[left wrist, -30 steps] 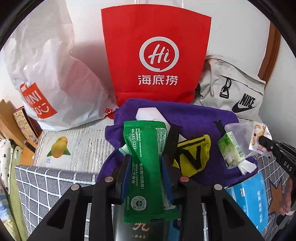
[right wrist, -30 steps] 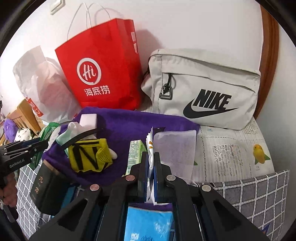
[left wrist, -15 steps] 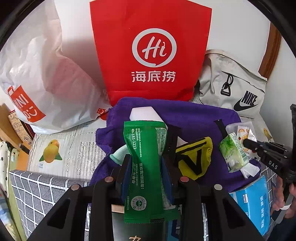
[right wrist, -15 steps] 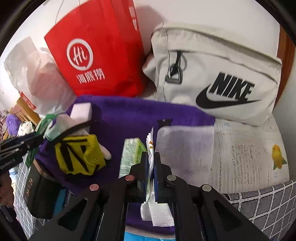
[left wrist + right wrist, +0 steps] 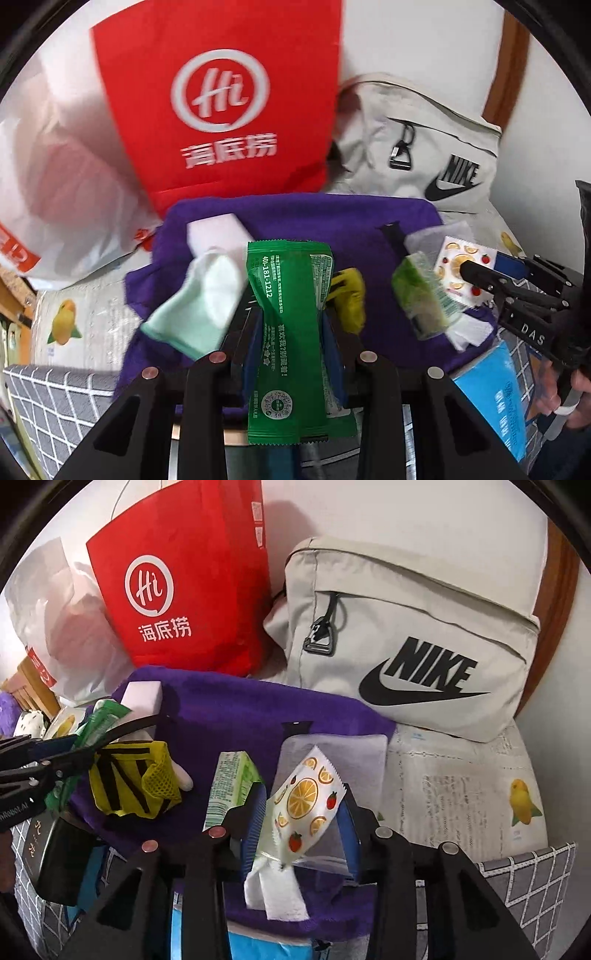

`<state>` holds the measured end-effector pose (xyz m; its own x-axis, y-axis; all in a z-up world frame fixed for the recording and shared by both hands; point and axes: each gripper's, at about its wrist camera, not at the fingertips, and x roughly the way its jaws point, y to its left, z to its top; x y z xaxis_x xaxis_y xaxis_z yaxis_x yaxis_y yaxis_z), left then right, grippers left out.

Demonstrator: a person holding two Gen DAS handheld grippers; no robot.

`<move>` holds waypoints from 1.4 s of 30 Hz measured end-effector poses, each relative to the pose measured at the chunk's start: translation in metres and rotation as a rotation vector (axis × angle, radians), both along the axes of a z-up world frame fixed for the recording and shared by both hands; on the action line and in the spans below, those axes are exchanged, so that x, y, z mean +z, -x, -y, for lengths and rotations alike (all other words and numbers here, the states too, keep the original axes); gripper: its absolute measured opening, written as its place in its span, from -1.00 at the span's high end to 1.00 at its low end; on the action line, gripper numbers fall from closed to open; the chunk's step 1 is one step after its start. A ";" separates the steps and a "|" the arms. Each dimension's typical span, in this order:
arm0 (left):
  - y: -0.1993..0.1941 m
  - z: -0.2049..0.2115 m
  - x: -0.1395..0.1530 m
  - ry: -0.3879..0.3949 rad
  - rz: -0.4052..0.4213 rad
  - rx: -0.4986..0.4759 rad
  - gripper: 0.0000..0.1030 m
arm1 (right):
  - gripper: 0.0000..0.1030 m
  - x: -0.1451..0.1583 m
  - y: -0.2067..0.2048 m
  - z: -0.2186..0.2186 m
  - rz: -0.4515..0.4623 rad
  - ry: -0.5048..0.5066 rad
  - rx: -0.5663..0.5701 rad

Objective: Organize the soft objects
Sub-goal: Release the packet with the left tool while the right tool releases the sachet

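Observation:
My left gripper (image 5: 291,332) is shut on a green snack packet (image 5: 291,332) and holds it over the purple towel (image 5: 303,221). My right gripper (image 5: 299,823) has opened; a fruit-print packet (image 5: 303,805) lies loose between its spread fingers, above a white tissue (image 5: 277,890). The fruit-print packet also shows in the left wrist view (image 5: 461,266). On the towel lie a pale green cloth (image 5: 199,306), a white sponge block (image 5: 218,232), a yellow mesh pouch (image 5: 129,779) and a green tissue pack (image 5: 232,779).
A red paper bag (image 5: 184,579), a grey Nike bag (image 5: 406,638) and a white plastic bag (image 5: 55,177) stand at the back against the wall. A blue tissue pack (image 5: 495,391) and a black box (image 5: 48,853) sit at the front on the grey checked cloth (image 5: 524,878).
My right gripper has opened and let go of the fruit-print packet, which now lies tilted between its fingers. Both grippers moved forward over the towel. The left still holds the green packet.

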<state>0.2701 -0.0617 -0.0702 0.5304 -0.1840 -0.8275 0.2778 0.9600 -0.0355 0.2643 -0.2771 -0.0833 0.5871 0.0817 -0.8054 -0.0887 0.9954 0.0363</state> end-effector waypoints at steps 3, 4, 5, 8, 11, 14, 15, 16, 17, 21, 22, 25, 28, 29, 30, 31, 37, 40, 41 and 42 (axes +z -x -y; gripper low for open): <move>0.000 0.018 -0.001 0.000 -0.005 -0.037 0.41 | 0.23 0.004 0.005 0.005 0.006 -0.001 -0.012; -0.001 0.023 -0.001 -0.002 -0.007 -0.048 0.41 | 0.23 0.005 0.006 0.006 0.010 -0.002 -0.015; -0.002 0.030 -0.001 -0.001 -0.008 -0.059 0.41 | 0.22 0.007 0.008 0.008 0.016 -0.006 -0.018; -0.004 0.044 -0.003 -0.002 -0.010 -0.084 0.41 | 0.15 0.010 0.014 0.010 0.032 -0.011 -0.015; -0.008 0.055 -0.012 -0.022 -0.023 -0.094 0.41 | 0.14 0.008 0.017 0.014 0.032 -0.017 -0.022; -0.014 0.061 -0.021 -0.028 -0.043 -0.088 0.41 | 0.14 0.006 0.020 0.019 0.020 -0.025 -0.033; -0.015 0.063 -0.023 -0.031 -0.044 -0.089 0.41 | 0.14 0.005 0.020 0.021 0.017 -0.027 -0.036; -0.016 0.064 -0.024 -0.037 -0.043 -0.088 0.41 | 0.14 0.004 0.021 0.022 0.016 -0.029 -0.037; -0.016 0.066 -0.026 -0.044 -0.040 -0.088 0.39 | 0.14 0.003 0.022 0.023 0.015 -0.031 -0.037; -0.019 0.072 -0.033 -0.077 -0.037 -0.090 0.36 | 0.14 0.001 0.024 0.026 0.011 -0.032 -0.037; -0.020 0.072 -0.034 -0.081 -0.037 -0.087 0.36 | 0.14 0.001 0.025 0.027 0.009 -0.034 -0.038; -0.025 0.070 -0.037 -0.077 -0.052 -0.078 0.29 | 0.14 0.000 0.025 0.029 0.010 -0.039 -0.037; -0.028 0.067 -0.038 -0.058 -0.073 -0.070 0.25 | 0.14 0.002 0.026 0.029 0.015 -0.044 -0.039; -0.029 0.068 -0.038 -0.057 -0.077 -0.074 0.23 | 0.14 0.002 0.027 0.029 0.016 -0.046 -0.037; -0.029 0.068 -0.038 -0.056 -0.079 -0.077 0.22 | 0.14 0.004 0.027 0.029 0.019 -0.047 -0.035; -0.029 0.068 -0.037 -0.053 -0.079 -0.077 0.16 | 0.14 0.004 0.028 0.028 0.021 -0.045 -0.034; -0.024 0.065 -0.025 -0.047 -0.060 -0.065 -0.14 | 0.14 0.008 0.033 0.024 0.024 -0.029 -0.021; -0.018 0.061 -0.016 -0.065 -0.039 -0.062 -0.14 | 0.14 0.011 0.036 0.022 0.025 -0.027 -0.020; -0.016 0.059 -0.013 -0.071 -0.034 -0.060 -0.14 | 0.14 0.012 0.038 0.021 0.026 -0.027 -0.021; -0.013 0.056 -0.010 -0.072 -0.029 -0.056 -0.14 | 0.14 0.015 0.041 0.020 0.028 -0.030 -0.021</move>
